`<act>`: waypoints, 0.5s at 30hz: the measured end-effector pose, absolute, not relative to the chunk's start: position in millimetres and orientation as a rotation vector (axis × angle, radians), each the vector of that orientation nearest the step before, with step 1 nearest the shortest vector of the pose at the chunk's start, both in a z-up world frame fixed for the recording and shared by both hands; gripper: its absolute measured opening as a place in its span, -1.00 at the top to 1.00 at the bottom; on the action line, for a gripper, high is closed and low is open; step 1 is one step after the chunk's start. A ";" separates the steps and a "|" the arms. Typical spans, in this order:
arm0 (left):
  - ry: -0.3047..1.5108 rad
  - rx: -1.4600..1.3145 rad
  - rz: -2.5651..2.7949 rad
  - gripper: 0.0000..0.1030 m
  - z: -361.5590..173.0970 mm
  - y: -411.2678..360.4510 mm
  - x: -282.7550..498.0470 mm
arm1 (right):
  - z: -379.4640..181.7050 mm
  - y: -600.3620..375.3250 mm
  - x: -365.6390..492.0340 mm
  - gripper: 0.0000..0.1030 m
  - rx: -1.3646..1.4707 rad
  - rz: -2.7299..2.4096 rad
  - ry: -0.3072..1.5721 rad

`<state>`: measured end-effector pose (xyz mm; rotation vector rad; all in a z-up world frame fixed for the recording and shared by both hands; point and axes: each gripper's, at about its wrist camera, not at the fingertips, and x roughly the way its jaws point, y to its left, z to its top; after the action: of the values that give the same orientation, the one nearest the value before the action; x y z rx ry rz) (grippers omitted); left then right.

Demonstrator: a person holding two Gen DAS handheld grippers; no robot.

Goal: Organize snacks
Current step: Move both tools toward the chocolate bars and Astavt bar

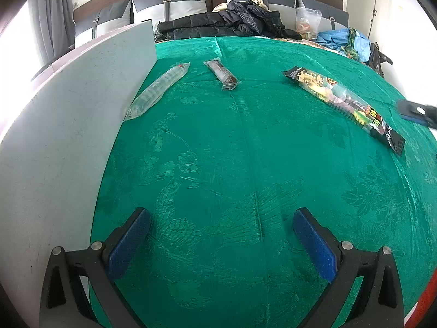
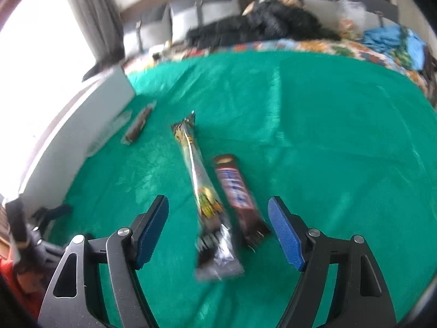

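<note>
On the green cloth [image 1: 245, 150] lie several snacks. In the left wrist view a clear packet [image 1: 158, 90] lies along the white board, a small dark bar [image 1: 222, 74] sits beside it, and a long black and yellow snack pack [image 1: 344, 104] lies at the right. My left gripper [image 1: 221, 243] is open and empty above bare cloth. In the right wrist view my right gripper [image 2: 218, 232] is open, hovering over the long pack [image 2: 202, 191] and a brown Snickers bar [image 2: 237, 196], which lie side by side between its fingers. The right gripper's tip shows at the left wrist view's right edge [image 1: 418, 112].
A white board [image 1: 68, 123] stands upright along the cloth's left side. Behind the cloth are a black jacket [image 1: 232, 22], grey pillows [image 1: 169, 5], a plastic bag [image 1: 307, 22] and blue cloth [image 1: 341, 38]. The small dark bar [image 2: 138, 128] also shows in the right wrist view.
</note>
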<state>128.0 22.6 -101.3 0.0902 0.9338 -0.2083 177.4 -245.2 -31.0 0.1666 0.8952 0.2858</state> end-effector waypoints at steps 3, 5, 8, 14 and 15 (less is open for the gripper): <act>0.934 0.090 -0.208 -1.00 -101.3 22.2 128.2 | -34.7 -268.5 146.2 -0.53 0.210 0.167 0.821; 0.934 0.090 -0.208 -1.00 -101.3 22.3 128.1 | -42.9 -271.5 133.5 -0.53 0.196 0.088 0.832; 0.934 0.090 -0.208 -1.00 -101.4 22.2 128.0 | -54.3 -276.5 129.5 -0.53 0.154 -0.007 0.874; 0.933 0.090 -0.207 -1.00 -101.8 22.7 127.3 | -55.3 -280.6 121.3 -0.53 0.166 -0.038 0.899; 0.933 0.090 -0.207 -1.00 -101.7 22.6 127.5 | -55.5 -278.0 123.6 -0.53 0.160 -0.042 0.910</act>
<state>127.5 22.6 -101.7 0.0901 0.9335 -0.2072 123.6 -278.0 -55.5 0.1598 0.9098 -0.0418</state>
